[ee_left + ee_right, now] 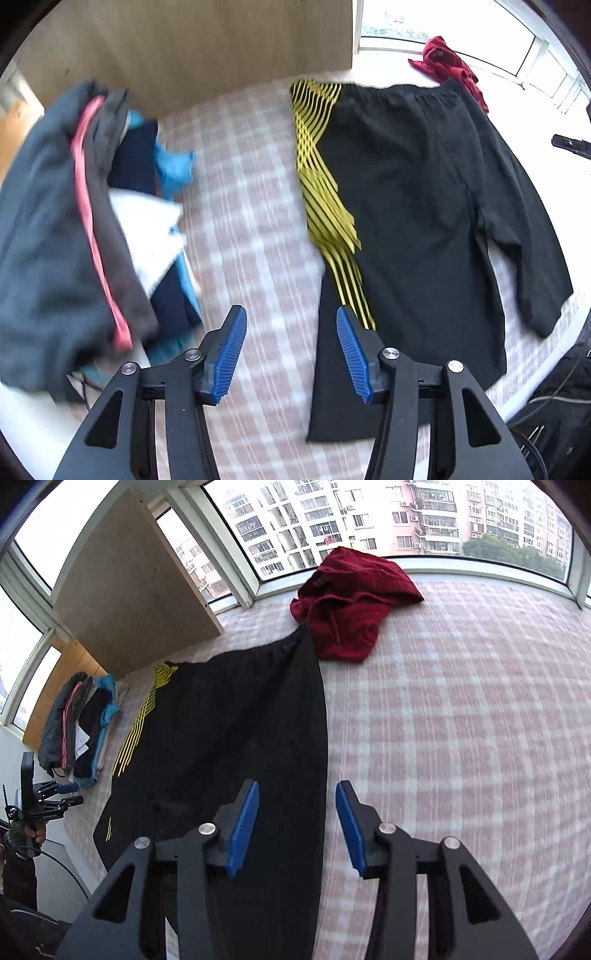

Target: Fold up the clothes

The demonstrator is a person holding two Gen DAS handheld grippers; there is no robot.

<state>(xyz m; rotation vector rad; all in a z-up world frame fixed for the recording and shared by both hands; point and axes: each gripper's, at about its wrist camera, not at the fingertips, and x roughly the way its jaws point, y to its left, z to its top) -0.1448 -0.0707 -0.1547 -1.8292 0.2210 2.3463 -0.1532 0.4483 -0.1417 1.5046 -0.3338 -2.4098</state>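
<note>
A black garment (406, 184) with yellow stripes (321, 166) along one side lies flat on the pink checked cover (240, 166), its elastic waistband at the far end. My left gripper (291, 314) hovers open over the garment's near left edge, with nothing between its blue pads. In the right wrist view the same black garment (240, 720) stretches away from me. My right gripper (297, 786) stands open above its right edge, holding nothing. The left gripper (75, 794) shows small at the far left, held by a hand.
A pile of folded clothes (74, 221) in grey, pink, navy, blue and white sits left of the garment. A crumpled dark red garment (351, 602) lies by the waistband near the window (369, 517). A wooden board (136, 598) leans at the back. Cables (546, 402) hang at the lower right.
</note>
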